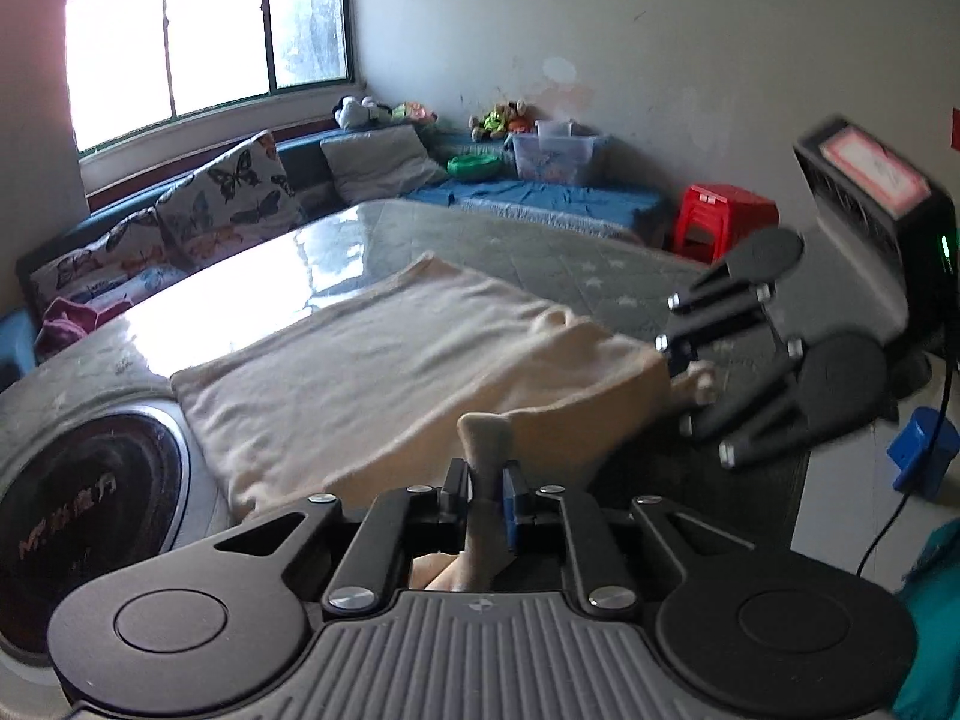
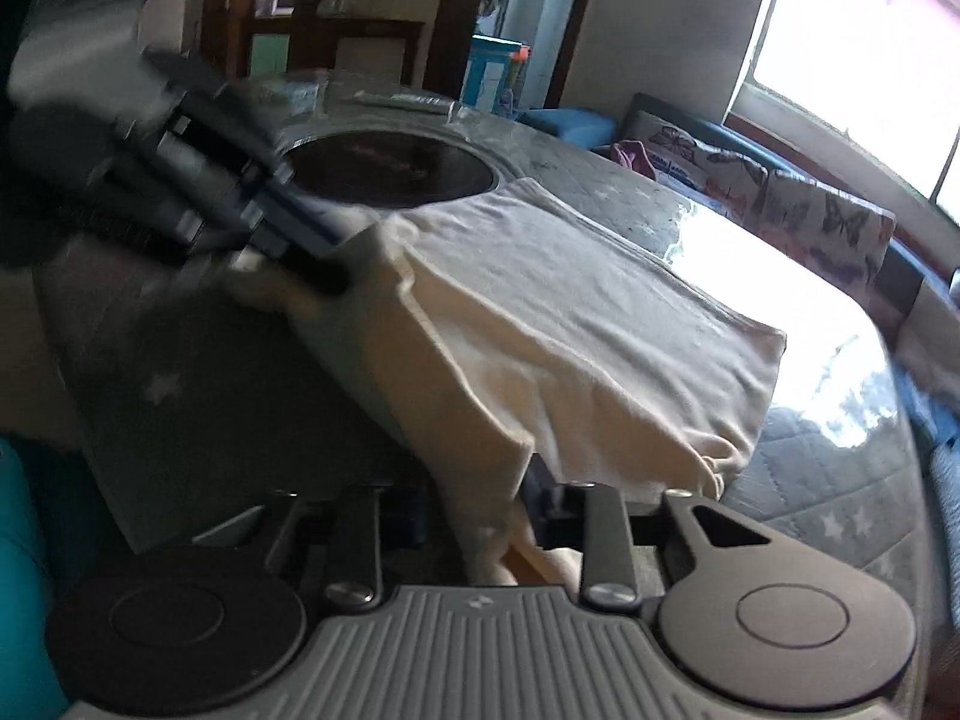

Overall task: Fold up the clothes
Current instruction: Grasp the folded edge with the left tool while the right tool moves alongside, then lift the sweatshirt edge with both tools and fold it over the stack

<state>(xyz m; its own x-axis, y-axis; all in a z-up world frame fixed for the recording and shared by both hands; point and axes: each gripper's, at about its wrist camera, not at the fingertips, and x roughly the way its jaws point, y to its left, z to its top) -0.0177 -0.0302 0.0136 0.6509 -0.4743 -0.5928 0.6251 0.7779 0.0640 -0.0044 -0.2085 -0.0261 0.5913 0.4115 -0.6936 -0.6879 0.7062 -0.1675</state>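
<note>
Both grippers, left gripper (image 1: 486, 495) and right gripper (image 2: 480, 510), are pinched shut on the cream garment (image 1: 372, 366) at bottom centre, rest spread mid-frame on the table (image 1: 570, 264). Grips look thin, so a quick lift could slip a corner free and ruin the fold.

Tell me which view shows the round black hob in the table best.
The right wrist view: the hob shows as a nearly whole dark oval beyond the cream garment. The left wrist view catches only part of it at the left edge.
</note>
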